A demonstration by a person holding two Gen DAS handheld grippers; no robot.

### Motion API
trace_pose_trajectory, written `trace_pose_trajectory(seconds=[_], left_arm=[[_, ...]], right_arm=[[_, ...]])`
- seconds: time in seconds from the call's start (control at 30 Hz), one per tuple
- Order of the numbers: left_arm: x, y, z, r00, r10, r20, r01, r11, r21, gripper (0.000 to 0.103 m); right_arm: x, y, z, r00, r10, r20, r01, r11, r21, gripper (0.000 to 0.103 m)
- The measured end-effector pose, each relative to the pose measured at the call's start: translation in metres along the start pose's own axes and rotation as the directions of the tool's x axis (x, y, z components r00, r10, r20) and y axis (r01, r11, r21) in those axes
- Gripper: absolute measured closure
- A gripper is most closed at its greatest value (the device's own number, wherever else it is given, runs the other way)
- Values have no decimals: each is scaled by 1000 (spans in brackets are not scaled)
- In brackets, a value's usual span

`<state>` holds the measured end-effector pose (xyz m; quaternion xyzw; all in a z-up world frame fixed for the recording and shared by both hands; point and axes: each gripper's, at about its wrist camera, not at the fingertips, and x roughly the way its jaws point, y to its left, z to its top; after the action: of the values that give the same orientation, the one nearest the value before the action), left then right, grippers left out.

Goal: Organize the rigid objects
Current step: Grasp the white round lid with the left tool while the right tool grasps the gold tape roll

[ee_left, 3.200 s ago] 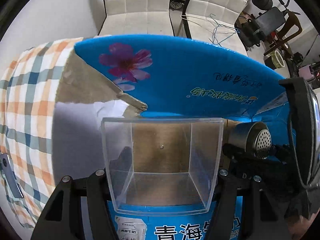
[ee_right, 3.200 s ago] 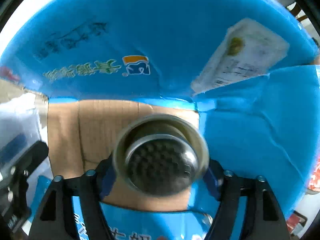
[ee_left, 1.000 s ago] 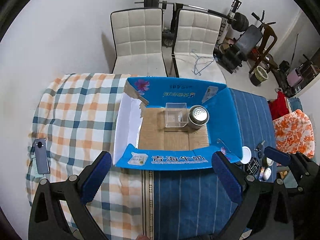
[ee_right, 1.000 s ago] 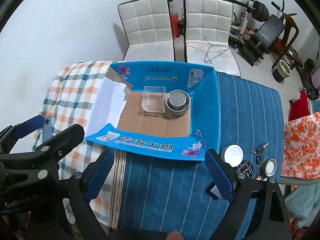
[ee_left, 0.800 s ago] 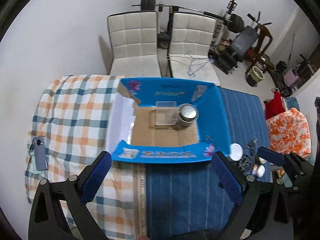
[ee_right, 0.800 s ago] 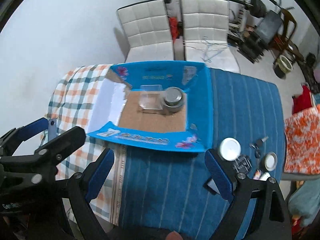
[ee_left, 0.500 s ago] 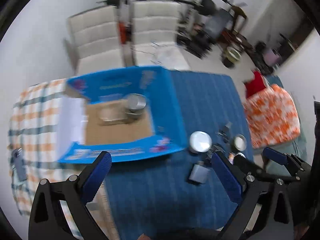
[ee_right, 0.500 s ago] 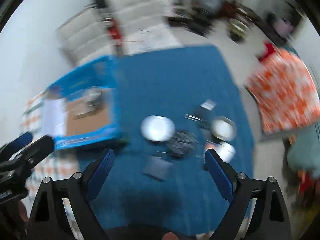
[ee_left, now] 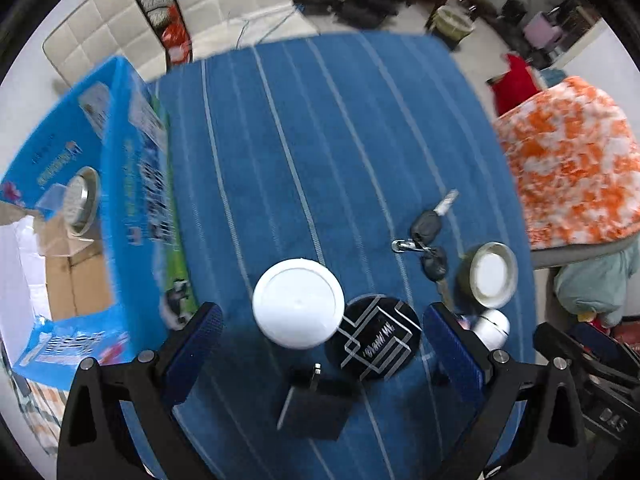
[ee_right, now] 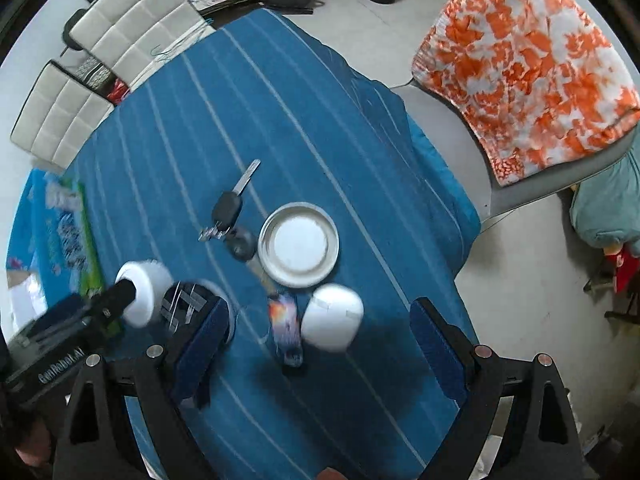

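My left gripper [ee_left: 322,340] is open and empty above a white round lid [ee_left: 298,303], a black patterned disc [ee_left: 374,342] and a black block [ee_left: 316,406] on the blue striped cloth. My right gripper [ee_right: 320,332] is open and empty above a white rounded case [ee_right: 332,322] and a small colourful item [ee_right: 286,326]. A metal-rimmed lid [ee_right: 298,245] and car keys [ee_right: 230,208] lie beyond. The blue cardboard box [ee_left: 132,184] at left holds a steel shaker [ee_left: 80,200] and a clear box [ee_left: 50,200].
An orange-and-white cloth [ee_right: 528,64] covers a seat right of the table. White chairs [ee_left: 120,28] stand behind the table. The table's right edge [ee_right: 460,248] drops to the floor. The left gripper shows in the right wrist view [ee_right: 72,328].
Both grippers let go of the clear box and the shaker in the blue box, pulled back high, then swung right and down over the small items on the blue cloth.
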<state>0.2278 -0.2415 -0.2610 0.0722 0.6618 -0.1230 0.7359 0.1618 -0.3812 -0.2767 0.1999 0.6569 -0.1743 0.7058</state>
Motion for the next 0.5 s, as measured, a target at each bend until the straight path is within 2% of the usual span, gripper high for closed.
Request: trace_pose_trajectory(seconds=[0.23, 0.33, 0.4, 0.5], left_arm=[[50, 5, 8, 993, 49, -105, -55, 997, -56, 1], [68, 6, 4, 989, 47, -142, -57, 996, -66, 0], [71, 10, 4, 991, 23, -129, -37, 993, -109, 0], [83, 8, 3, 985, 24, -169, -44, 992, -116, 0]], right_arm=[[51, 9, 24, 997, 8, -70, -7, 1000, 5, 9], [69, 15, 27, 995, -9, -96, 7, 1000, -19, 9], [78, 15, 28, 993, 0, -115, -2, 1000, -17, 9], [87, 14, 29, 990, 21, -136, -20, 1000, 4, 9]])
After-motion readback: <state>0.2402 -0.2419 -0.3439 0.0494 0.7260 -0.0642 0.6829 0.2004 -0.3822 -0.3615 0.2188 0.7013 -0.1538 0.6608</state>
